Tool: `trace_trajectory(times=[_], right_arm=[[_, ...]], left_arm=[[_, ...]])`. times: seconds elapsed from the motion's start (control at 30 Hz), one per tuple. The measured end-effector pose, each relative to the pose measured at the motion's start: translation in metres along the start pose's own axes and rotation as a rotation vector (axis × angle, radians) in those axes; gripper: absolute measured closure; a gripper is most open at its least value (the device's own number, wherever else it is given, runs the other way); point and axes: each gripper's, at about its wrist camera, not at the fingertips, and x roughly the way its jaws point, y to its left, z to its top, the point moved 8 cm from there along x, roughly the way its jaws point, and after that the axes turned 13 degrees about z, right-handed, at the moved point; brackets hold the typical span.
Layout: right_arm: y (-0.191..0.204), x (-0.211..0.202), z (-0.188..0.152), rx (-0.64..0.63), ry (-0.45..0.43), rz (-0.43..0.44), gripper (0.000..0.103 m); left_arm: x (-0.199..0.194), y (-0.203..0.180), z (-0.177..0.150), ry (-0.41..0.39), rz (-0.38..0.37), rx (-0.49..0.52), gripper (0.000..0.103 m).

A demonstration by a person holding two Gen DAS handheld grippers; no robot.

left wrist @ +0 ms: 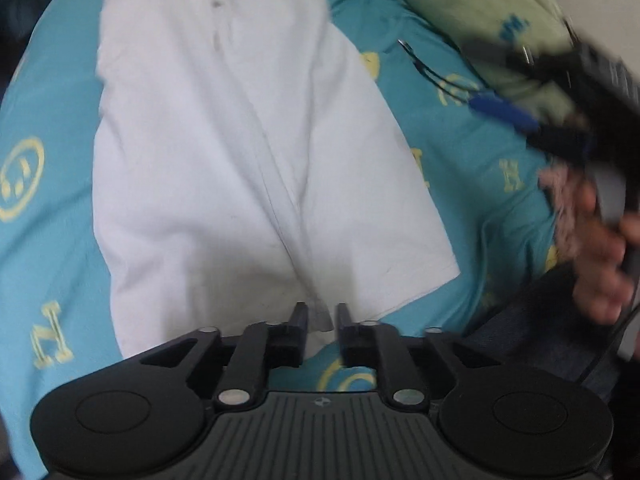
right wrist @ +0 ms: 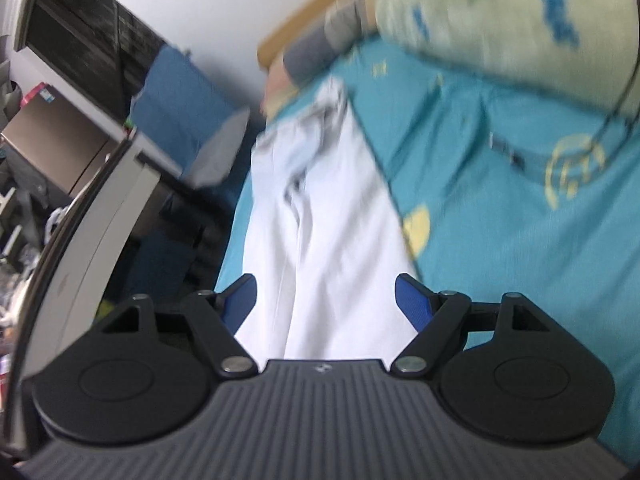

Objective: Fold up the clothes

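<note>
White trousers (left wrist: 240, 152) lie lengthwise on a turquoise bed sheet (left wrist: 48, 128), waistband at the far end. My left gripper (left wrist: 322, 316) is at their near hem, its black fingers (left wrist: 299, 320) drawn close with a bit of white hem between them. The right gripper (left wrist: 500, 110) shows blurred at the right of the left wrist view, held by a hand (left wrist: 600, 248). In the right wrist view my right gripper (right wrist: 326, 296) hovers open above the trousers (right wrist: 320, 216), its blue fingers (right wrist: 412, 300) spread wide with nothing gripped.
A pale green patterned quilt (right wrist: 500, 12) is bunched along the bed's far right side. A thin black cable (left wrist: 432, 72) lies on the sheet beside the trousers. Left of the bed (right wrist: 500, 200) stand a grey desk (right wrist: 104, 220) and cluttered shelves.
</note>
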Motion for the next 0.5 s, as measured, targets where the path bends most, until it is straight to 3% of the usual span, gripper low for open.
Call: trace_trajectory(times=[0.03, 0.2, 0.3, 0.4, 0.5], right_arm=[[-0.006, 0.001, -0.003, 0.019, 0.009, -0.020, 0.024], [-0.034, 0.007, -0.020, 0.114, 0.055, -0.123, 0.025], [-0.051, 0.009, -0.031, 0.171, 0.083, -0.184, 0.025], [-0.064, 0.012, -0.041, 0.227, 0.116, -0.214, 0.036], [-0.061, 0.018, -0.055, 0.241, 0.174, -0.198, 0.036]], left_arm=[[-0.004, 0.006, 0.002, -0.012, -0.012, -0.033, 0.047], [-0.014, 0.062, 0.011, -0.089, -0.016, -0.271, 0.029], [-0.006, 0.104, 0.012, -0.099, 0.034, -0.426, 0.029], [0.005, 0.134, 0.013, -0.097, 0.090, -0.575, 0.028], [0.014, 0.149, 0.009, -0.066, 0.153, -0.624, 0.027]])
